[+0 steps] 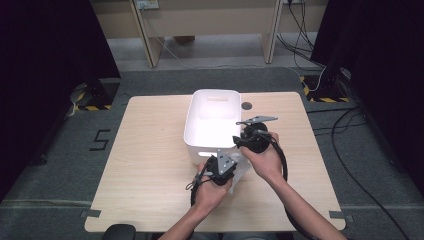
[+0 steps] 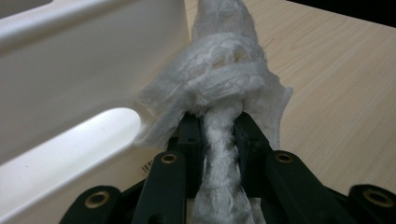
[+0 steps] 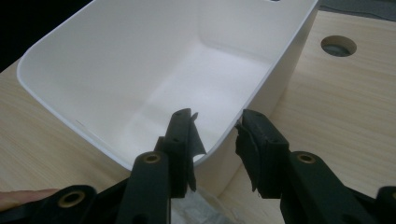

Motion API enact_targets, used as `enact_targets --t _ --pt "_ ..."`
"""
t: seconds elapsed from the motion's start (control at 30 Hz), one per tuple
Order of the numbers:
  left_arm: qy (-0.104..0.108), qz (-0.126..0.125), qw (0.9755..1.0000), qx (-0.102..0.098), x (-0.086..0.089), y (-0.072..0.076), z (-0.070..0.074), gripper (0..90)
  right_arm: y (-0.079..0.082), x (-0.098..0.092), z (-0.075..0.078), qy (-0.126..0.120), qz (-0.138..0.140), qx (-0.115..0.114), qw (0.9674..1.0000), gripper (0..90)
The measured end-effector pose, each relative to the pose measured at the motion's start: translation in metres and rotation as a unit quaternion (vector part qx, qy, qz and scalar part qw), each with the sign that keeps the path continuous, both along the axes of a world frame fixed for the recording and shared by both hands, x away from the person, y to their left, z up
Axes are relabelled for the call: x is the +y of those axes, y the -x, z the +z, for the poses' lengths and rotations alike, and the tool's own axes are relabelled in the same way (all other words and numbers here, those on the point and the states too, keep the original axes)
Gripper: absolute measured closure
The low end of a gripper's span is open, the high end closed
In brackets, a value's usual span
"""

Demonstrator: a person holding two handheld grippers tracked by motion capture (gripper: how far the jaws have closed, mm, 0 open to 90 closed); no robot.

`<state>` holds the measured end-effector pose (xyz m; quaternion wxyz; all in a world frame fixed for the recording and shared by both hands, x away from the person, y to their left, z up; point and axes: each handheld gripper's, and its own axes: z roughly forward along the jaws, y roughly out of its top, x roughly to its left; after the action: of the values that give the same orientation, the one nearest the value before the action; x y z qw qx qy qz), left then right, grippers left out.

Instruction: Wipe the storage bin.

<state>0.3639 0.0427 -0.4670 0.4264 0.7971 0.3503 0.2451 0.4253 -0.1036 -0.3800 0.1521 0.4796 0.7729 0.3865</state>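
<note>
Left gripper (image 2: 218, 128) is clamped tight on the knotted cloth (image 2: 219, 74), which sits right against the bin (image 1: 212, 120) wall, long axis running straight out from the jaws. Right gripper (image 3: 217, 123) hangs spread over the bin corner, gripping nothing, 1 short hop away.

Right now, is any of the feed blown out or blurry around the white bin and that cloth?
High view: the white bin glares so bright that its inside loses detail; surroundings dark. Left gripper view: the white cloth between the jaws is sharp, but the bin's handle slot is blown out. Right gripper view: evenly lit, the bin's inside soft-shadowed, jaws slightly blurred.
</note>
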Motion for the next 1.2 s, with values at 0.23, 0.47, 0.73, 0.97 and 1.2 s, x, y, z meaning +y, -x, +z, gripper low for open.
enact_targets --t 0.23,0.47,0.73,0.97,1.2 --pt "-0.005 0.002 0.9998 0.018 -0.005 -0.004 -0.011 75.5 0.0 0.0 0.0 0.0 0.0 -0.001 1.0 65.0" --pt "-0.018 0.002 0.9993 0.032 -0.008 -0.007 -0.023 75.5 0.0 0.0 0.0 0.0 0.001 -0.001 1.0 65.0" --pt "-0.026 0.001 0.9987 0.044 -0.007 -0.008 -0.029 75.5 0.0 0.0 0.0 0.0 0.001 -0.002 1.0 64.7" --pt "-0.001 -0.003 0.9986 0.053 0.015 0.006 -0.015 75.5 -0.003 -0.002 -0.003 -0.002 -0.003 0.0 1.0 56.8" --pt "0.017 0.025 0.9988 0.038 0.078 0.033 0.01 75.5 -0.01 -0.002 -0.005 -0.003 -0.019 0.009 0.9998 48.7"
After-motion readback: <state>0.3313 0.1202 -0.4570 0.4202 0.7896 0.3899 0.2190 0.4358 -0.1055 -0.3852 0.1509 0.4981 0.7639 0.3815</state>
